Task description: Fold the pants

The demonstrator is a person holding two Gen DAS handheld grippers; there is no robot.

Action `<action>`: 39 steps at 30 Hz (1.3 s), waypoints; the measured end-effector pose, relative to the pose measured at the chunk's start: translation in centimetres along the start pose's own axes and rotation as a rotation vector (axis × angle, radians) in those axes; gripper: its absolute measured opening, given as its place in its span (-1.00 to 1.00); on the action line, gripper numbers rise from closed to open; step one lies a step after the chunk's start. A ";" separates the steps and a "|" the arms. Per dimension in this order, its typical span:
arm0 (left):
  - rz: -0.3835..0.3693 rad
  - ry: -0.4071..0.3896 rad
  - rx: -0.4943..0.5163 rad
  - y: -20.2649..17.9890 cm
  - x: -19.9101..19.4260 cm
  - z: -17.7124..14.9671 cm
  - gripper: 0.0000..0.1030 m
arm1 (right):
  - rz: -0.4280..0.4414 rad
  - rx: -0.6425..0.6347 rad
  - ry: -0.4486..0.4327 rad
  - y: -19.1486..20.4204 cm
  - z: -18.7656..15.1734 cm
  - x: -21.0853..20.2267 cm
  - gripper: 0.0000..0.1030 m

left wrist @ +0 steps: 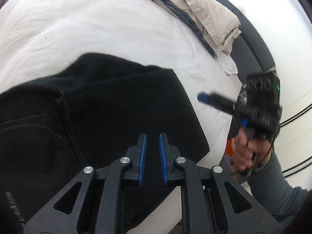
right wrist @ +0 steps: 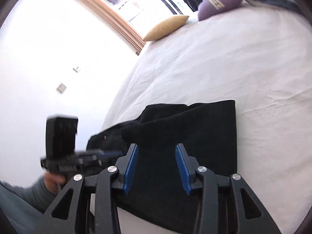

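Observation:
Black pants (left wrist: 109, 105) lie folded into a compact stack on the white bed (left wrist: 97, 25), near its front edge. They also show in the right wrist view (right wrist: 187, 132). My left gripper (left wrist: 152, 136) hovers above the pants with a narrow gap between its blue pads, holding nothing. It appears blurred at the left of the right wrist view (right wrist: 109, 153). My right gripper (right wrist: 157, 148) is open and empty above the pants' near edge. In the left wrist view it (left wrist: 202, 97) is off the pants' right side, over the sheet.
A crumpled pile of beige and dark clothes (left wrist: 204, 17) lies at the bed's far right. A purple cushion (right wrist: 220, 4) and a tan cushion (right wrist: 165, 28) sit at the far end. A dark bed frame (left wrist: 251, 44) runs along the right edge. A white wall (right wrist: 48, 58) is to the left.

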State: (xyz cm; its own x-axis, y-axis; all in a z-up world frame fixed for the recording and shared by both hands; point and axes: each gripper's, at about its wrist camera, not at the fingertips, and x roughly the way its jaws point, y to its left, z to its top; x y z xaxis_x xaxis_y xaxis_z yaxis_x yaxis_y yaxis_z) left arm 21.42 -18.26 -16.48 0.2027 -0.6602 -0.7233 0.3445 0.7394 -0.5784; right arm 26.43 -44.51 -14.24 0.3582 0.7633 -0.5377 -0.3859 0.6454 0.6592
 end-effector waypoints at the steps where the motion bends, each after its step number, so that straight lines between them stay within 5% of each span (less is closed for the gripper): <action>1: 0.002 0.020 -0.001 -0.2 1.1 -0.5 -0.75 | 0.091 0.057 0.022 -1.8 1.2 0.9 -0.11; 5: 0.034 0.064 -0.053 1.7 3.4 -1.7 -0.75 | 0.222 0.215 0.075 -7.5 4.4 4.9 -0.11; 9: 0.007 0.062 -0.064 2.4 3.4 -2.5 -0.75 | 0.247 0.274 0.139 -9.6 2.7 6.9 -0.15; 24: -0.029 -0.074 -0.113 3.3 0.3 -8.4 -0.75 | 0.242 0.275 0.283 -2.8 -11.2 1.6 0.08; 32: 0.103 -0.331 -0.187 3.0 -8.8 -16.3 -0.73 | 0.309 0.226 0.129 3.2 -10.3 2.5 0.09; 33: 0.114 -0.364 -0.214 3.5 -9.9 -17.3 -0.66 | 0.313 0.219 0.118 3.6 -10.0 3.0 0.09; 34: 0.124 -0.399 -0.248 4.1 -11.0 -18.1 -0.22 | 0.314 0.216 0.110 4.2 -9.4 3.8 0.09; 35: 0.126 -0.440 -0.286 4.8 -11.9 -18.9 0.67 | 0.318 0.219 0.102 4.5 -8.8 4.8 0.09; 36: 0.126 -0.497 -0.336 5.5 -12.9 -19.9 0.97 | 0.326 0.226 0.097 4.7 -8.4 5.5 0.09; 39: 0.106 -0.600 -0.472 8.2 -14.9 -22.2 1.00 | 0.341 0.263 0.092 4.7 -7.3 7.6 0.11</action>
State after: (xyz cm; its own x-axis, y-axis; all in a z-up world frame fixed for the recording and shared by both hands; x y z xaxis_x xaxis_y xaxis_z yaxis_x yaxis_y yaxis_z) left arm 0.82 0.55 -18.82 0.7213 -0.4417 -0.5335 -0.1049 0.6918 -0.7145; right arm 21.13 -35.43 -19.08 0.1657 0.9386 -0.3026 -0.2353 0.3356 0.9121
